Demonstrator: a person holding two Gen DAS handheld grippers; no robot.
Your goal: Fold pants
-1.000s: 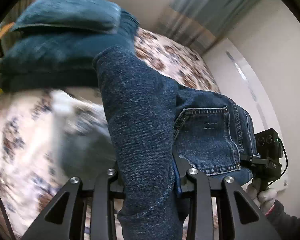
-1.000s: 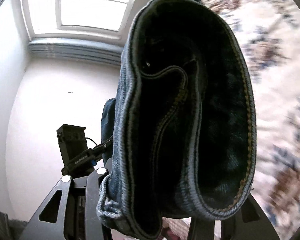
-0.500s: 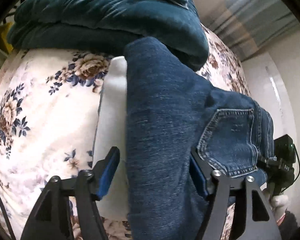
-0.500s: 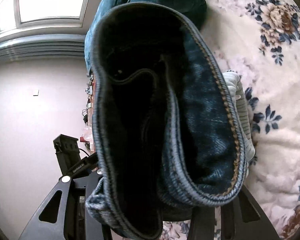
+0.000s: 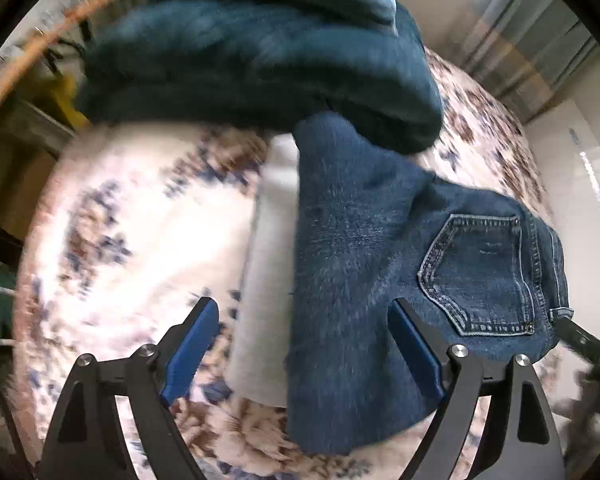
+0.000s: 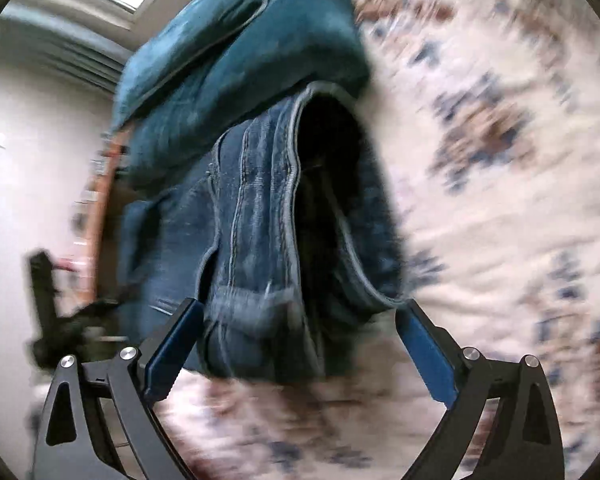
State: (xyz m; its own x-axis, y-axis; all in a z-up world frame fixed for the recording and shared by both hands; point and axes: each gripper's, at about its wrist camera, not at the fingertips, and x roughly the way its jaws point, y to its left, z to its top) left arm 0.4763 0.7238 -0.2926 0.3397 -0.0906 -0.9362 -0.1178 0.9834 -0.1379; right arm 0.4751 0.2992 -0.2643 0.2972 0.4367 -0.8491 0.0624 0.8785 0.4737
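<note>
Step in hand: you are letting go; the folded jeans point(image 5: 352, 280) look set down on the flowered bedspread point(image 5: 140, 240), so this reads as the release after a fold.
Left tongs point(image 5: 304, 344): the jaws are opening, already wide; the denim lies between them but neither blue pad presses on it.
Right tongs point(image 6: 300, 340): the jaws are opening too, wide; the waistband end of the jeans point(image 6: 284, 240) sits between them, with the left pad close beside the cloth and no squeeze that I can see.
Where the jeans are: on the bed, far end against the teal cushions point(image 5: 260, 52), partly over a white folded cloth point(image 5: 268, 280); back pocket facing up on the right.
Blur: both views are smeared, so fine contact is hard to judge.
Next move: draw both tongs clear without snagging the hem or waistband. Then check whether the bundle lies flat and whether another fold is needed.
</note>
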